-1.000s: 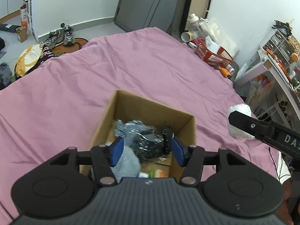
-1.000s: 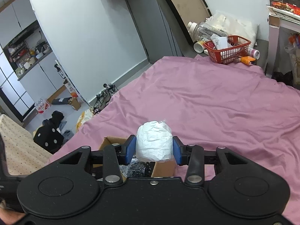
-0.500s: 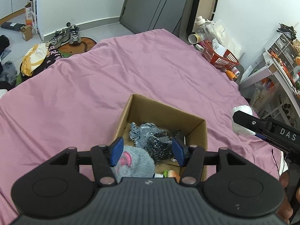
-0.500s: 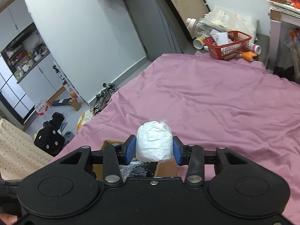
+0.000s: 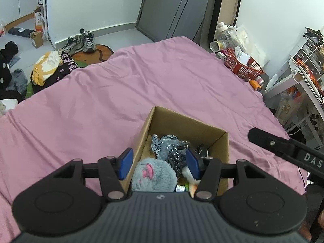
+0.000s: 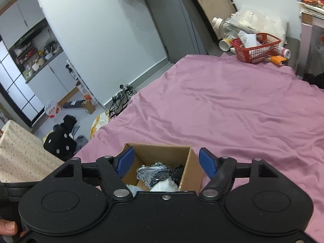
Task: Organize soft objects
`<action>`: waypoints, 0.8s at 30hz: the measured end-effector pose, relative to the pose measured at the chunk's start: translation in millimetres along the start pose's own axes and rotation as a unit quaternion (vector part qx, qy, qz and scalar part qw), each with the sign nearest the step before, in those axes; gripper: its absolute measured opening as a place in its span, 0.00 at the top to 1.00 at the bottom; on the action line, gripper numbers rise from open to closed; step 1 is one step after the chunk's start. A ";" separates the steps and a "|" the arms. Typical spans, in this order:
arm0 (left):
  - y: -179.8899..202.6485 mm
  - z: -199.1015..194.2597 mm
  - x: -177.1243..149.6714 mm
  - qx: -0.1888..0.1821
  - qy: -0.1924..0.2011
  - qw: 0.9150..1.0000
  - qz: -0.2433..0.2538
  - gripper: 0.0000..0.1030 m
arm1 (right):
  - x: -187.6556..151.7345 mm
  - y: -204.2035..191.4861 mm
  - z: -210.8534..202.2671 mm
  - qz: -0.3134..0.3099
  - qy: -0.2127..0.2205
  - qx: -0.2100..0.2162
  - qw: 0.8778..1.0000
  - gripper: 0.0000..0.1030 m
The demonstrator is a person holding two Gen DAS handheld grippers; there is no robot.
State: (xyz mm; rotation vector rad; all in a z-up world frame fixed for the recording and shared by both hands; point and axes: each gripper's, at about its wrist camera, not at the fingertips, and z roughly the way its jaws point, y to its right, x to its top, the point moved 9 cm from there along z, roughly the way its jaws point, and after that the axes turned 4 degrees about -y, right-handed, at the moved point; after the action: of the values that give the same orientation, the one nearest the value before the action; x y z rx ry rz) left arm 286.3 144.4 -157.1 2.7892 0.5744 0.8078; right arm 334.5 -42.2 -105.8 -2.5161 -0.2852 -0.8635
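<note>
a pink bedsheet (image 5: 141,93) lies under a brown cardboard box (image 5: 182,121). in the box: a grey plush toy (image 5: 154,175) with pink marks, a shiny grey-and-black bundle (image 5: 172,147), a white bundle (image 6: 165,186). both grippers: black, blue pads (image 6: 206,163). red basket (image 6: 257,49).

Both wrist views looking steeply down and forward from close above the open cardboard box (image 5: 188,125) near the bed's (image 5: 101,105) near edge, left from the box's near-left, right from its near-right, sharing box, pink bed, far-corner red basket (image 6: 257,48) and floor shoes (image 5: 83,42).
</note>
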 end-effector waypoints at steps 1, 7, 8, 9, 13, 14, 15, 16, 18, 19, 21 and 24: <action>1.6 -2.9 0.1 0.001 0.002 1.000 0.002 0.46 | 0.0 2.2 -3.1 0.003 0.001 -0.003 1.000 0.32; 12.5 -21.0 -0.3 0.009 0.018 1.000 0.018 0.45 | -6.7 6.6 -15.7 0.001 -0.001 -0.013 1.000 0.24; 13.6 -24.0 -1.3 0.010 0.021 1.000 0.019 0.42 | -7.9 5.8 -18.1 -0.003 -0.001 -0.015 1.000 0.22; 14.5 -26.0 -2.3 0.011 0.023 0.999 0.020 0.34 | -8.9 5.4 -20.4 -0.008 -0.001 -0.015 1.000 0.20; 18.8 -32.6 -6.9 0.031 0.031 0.999 0.033 0.27 | -13.7 5.5 -33.3 -0.016 0.002 -0.013 1.000 0.15; 19.6 -33.7 -7.6 0.034 0.029 0.998 0.034 0.27 | -14.0 7.0 -37.8 -0.015 0.004 -0.013 1.000 0.13; 20.1 -35.1 -7.9 0.036 0.028 0.998 0.033 0.27 | -13.7 8.6 -42.1 -0.013 0.007 -0.013 1.000 0.10; 21.4 -37.1 -8.4 0.038 0.029 0.998 0.033 0.27 | -13.6 10.4 -47.5 -0.012 0.012 -0.014 1.000 0.09; 25.3 -42.8 -9.5 0.043 0.035 0.998 0.033 0.27 | -14.2 15.6 -57.3 -0.009 0.020 -0.017 1.000 0.05; 26.5 -46.2 -10.4 0.043 0.037 0.998 0.034 0.26 | -15.0 19.0 -62.0 -0.007 0.022 -0.019 1.000 0.04; 30.6 -51.4 -13.5 0.045 0.039 0.998 0.034 0.22 | -16.7 25.9 -68.3 0.003 0.023 -0.020 1.000 0.01; 35.7 -57.1 -19.8 0.049 0.039 0.997 0.036 0.20 | -18.1 31.7 -79.0 0.005 0.029 -0.020 0.999 0.00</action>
State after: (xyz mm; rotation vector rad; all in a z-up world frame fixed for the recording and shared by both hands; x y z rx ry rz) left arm 251.0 107.5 -108.9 2.8927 0.5417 0.9321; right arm 289.4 -109.2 -73.5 -2.5223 -0.2385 -0.9451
